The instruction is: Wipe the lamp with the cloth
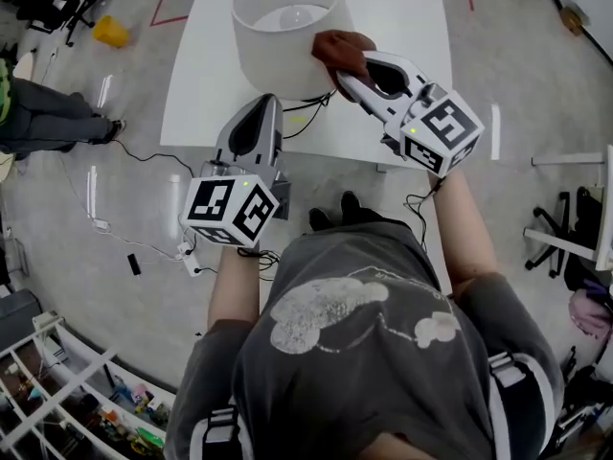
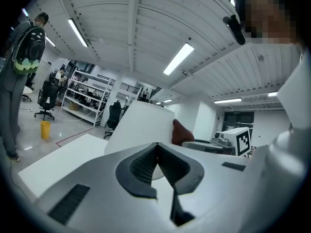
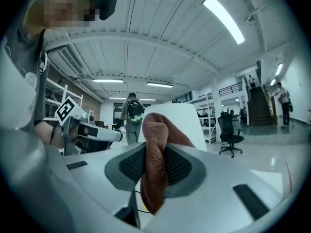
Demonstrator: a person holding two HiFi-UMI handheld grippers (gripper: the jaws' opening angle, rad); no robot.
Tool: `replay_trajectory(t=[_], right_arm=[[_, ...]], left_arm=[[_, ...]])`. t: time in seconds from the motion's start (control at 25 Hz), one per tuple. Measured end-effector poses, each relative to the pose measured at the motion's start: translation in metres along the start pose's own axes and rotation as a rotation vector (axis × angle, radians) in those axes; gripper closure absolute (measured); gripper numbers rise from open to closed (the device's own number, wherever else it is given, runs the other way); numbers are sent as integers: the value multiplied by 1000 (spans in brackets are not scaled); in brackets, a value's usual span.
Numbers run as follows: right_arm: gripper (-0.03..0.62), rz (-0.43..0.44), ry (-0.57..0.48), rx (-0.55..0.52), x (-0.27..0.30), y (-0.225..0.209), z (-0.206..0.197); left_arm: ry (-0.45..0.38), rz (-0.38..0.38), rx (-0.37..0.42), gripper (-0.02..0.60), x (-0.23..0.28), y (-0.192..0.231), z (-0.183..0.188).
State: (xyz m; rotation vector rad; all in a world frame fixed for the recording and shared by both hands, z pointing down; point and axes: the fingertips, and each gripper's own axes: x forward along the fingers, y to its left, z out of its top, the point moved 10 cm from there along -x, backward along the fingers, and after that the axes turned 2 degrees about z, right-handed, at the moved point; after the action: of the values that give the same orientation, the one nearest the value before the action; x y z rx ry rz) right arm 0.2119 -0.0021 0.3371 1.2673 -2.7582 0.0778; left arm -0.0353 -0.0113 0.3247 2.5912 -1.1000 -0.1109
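- While one lamp (image 1: 287, 32) with a white drum shade stands on the table (image 1: 407, 22), the single cloth (image 1: 343, 51), rust brown, sits against the right side of that shade, near its upper rim.
- Two grippers are in view, each with a marker cube at its rear.
- Right gripper (image 1: 347, 73): to the right of the lamp, its jaws are clamped on the cloth, which bunches above them and hangs down between the pads in the right gripper view (image 3: 155, 154).
- Left gripper (image 1: 269, 103): on the person's side of the lamp, low by the shade's bottom edge. Its tips are closed together with nothing between them, and whether they touch the shade cannot be told.
- From the left gripper view, the shade (image 2: 141, 125) rises just past the closed tips, with the cloth (image 2: 182, 132) at its right edge.
- One black cable (image 1: 308, 113) runs on the tabletop below the lamp.
- One white rectangular table carries the lamp. Around it is a glossy grey floor with red tape lines (image 1: 165, 6) and one yellow object (image 1: 112, 32) well left of the lamp.
- Beyond the lamp the room is a large hall with a ribbed white ceiling, strip lights, shelving (image 2: 87, 93) and office chairs (image 3: 228, 132).
- One person with a backpack (image 3: 132, 111) stands well apart from the lamp.
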Motion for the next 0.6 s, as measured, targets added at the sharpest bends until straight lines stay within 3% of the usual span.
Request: replay_trajectory(t=[0.32,0.6], right_arm=[[503,81,45,99,0,-1,-43],[503,44,140,162,2,13,-76]], left_arm=[[39,79,25,574,9,-2,-8],[65,70,27,574,9,12,-18]])
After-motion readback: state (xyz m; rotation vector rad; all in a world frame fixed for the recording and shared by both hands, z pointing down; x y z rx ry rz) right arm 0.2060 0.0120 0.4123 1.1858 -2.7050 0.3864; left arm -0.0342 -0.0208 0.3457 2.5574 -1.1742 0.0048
